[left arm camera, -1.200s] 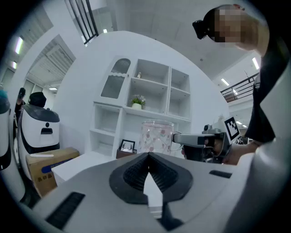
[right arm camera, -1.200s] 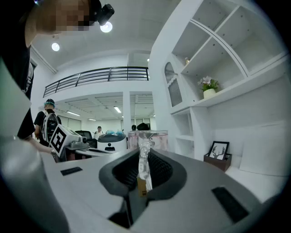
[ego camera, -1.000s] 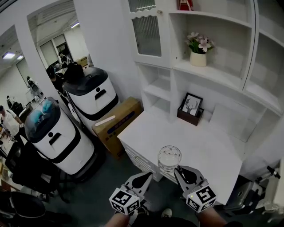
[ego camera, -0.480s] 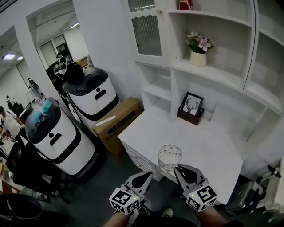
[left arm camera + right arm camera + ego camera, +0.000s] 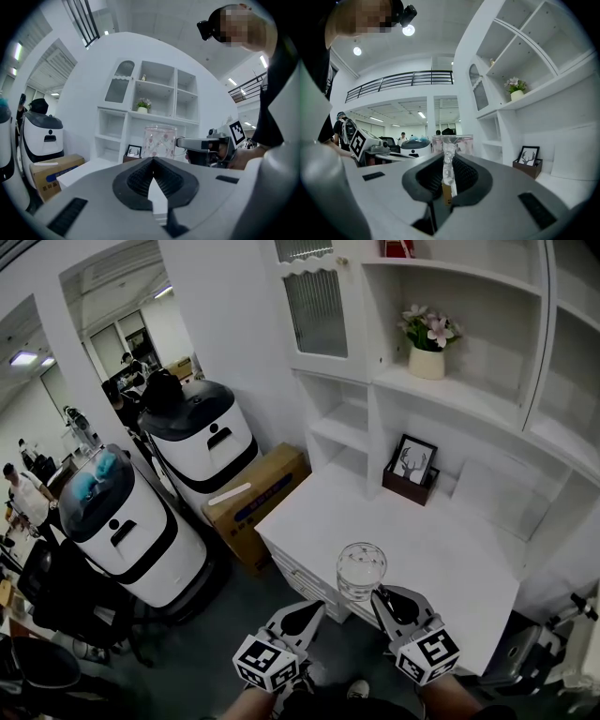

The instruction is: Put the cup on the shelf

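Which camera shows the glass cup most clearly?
The left gripper view: it shows the cup from the side, with its printed pattern, held by the right gripper. The head view shows mainly its round rim from above. The right gripper view sees it close, partly behind its own jaws.

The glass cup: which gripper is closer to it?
Right. The right gripper grips the cup at its near side; the left gripper is shut and empty, apart to its left.
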A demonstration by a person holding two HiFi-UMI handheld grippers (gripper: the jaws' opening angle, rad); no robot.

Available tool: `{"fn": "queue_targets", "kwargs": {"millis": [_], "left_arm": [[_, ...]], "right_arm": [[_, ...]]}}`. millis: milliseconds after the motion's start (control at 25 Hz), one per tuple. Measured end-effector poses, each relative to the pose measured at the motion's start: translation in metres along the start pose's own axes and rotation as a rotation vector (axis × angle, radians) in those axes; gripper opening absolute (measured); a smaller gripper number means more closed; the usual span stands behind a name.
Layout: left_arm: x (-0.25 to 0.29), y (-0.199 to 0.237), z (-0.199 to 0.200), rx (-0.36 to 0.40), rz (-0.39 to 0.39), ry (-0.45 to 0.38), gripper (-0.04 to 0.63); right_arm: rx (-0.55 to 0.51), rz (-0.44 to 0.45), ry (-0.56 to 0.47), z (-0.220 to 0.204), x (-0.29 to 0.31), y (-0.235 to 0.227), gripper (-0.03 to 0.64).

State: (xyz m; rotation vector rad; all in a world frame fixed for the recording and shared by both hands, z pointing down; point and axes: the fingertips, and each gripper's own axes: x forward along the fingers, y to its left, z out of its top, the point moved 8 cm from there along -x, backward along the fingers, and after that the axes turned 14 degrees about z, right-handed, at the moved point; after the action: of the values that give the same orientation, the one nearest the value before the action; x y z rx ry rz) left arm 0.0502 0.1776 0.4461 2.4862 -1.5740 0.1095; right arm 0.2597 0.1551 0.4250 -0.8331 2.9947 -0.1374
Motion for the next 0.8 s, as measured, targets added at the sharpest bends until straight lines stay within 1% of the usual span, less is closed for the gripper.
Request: {"fn": "queue_targets", "kwargs": {"millis": [360, 800], "left_arm": [[0.006, 0.012, 0.0, -0.014, -0.022, 0.01, 0.005], [0.02, 0.048, 0.013, -0.006, -0.075, 0.019, 0.005]], "right_arm": [[-0.001, -0.021, 0.003, 0.002, 0.014, -0.005, 0.029], [0.009, -0.082, 0.0, 0.006, 0.044, -0.008, 0.029]]}}
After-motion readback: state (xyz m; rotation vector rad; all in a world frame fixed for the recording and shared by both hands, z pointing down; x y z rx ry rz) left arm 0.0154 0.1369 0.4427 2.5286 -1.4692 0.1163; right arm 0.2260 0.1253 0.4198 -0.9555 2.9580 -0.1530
